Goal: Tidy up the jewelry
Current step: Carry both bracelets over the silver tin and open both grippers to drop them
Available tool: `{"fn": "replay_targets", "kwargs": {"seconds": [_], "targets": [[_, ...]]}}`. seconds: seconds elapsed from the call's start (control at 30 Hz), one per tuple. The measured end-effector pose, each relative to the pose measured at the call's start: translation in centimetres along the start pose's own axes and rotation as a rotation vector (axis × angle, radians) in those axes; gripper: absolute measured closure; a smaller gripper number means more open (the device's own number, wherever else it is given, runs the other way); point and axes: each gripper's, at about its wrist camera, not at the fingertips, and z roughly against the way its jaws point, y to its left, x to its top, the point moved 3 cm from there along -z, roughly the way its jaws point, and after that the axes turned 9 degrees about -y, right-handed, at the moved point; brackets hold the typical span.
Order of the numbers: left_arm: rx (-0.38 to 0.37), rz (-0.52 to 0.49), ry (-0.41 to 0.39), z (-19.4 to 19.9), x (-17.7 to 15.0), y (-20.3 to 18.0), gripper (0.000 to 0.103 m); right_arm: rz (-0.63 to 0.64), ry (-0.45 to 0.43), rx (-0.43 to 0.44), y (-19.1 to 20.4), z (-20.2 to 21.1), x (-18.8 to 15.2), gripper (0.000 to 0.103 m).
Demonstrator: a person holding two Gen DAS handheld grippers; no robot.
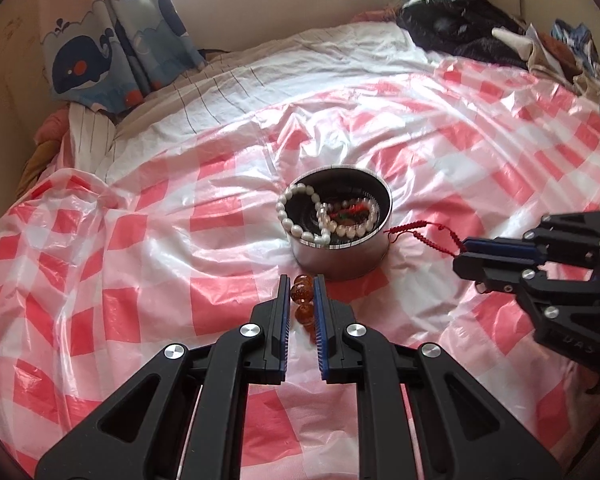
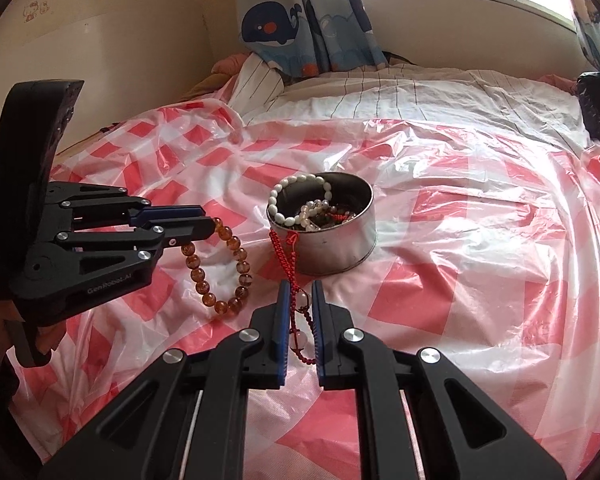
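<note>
Left gripper [image 2: 204, 222] pinches amber bead bracelet [image 2: 220, 264], pads clamped on the beads; the loop hangs free under the jaws, its low end near or on the checked plastic sheet [image 2: 460, 280], can't tell which. Right gripper [image 2: 300, 304] is clamped on red cord bracelet [image 2: 286, 248], pads pressed on the cord and its pale beads. The cord runs from the jaws up to the near rim of the round metal tin [image 2: 340, 248] and seems to hook over that edge. Tin sits mid-sheet, upright, open top. White pearl bracelet [image 1: 300, 216] drapes over the tin's rim, part inside, part riding on the edge; more beads piled inside. Both grippers sit on the near side of the tin, one each side, well apart from each other. Sheet beyond and beside the tin is open, wrinkled. Striped bedding [image 1: 260, 92] at the far edge, whale curtain [image 2: 300, 20] behind, dark clothes pile [image 1: 460, 20] at the far corner.
</note>
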Motion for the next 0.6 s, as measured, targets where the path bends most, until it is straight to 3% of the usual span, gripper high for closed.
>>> {"fn": "replay_targets", "kwargs": {"seconds": [0.23,0.6], "targets": [[-0.055,0.096,-0.055,1.5,2.2,1.3,0.093,-0.011,-0.029,-0.035,-0.4,0.4,0.8,0.092],[-0.155,0.193,-0.081,0.0,5.7,1.4,0.093,-0.03,-0.053,-0.037,-0.4,0.8,1.5,0.092]]}}
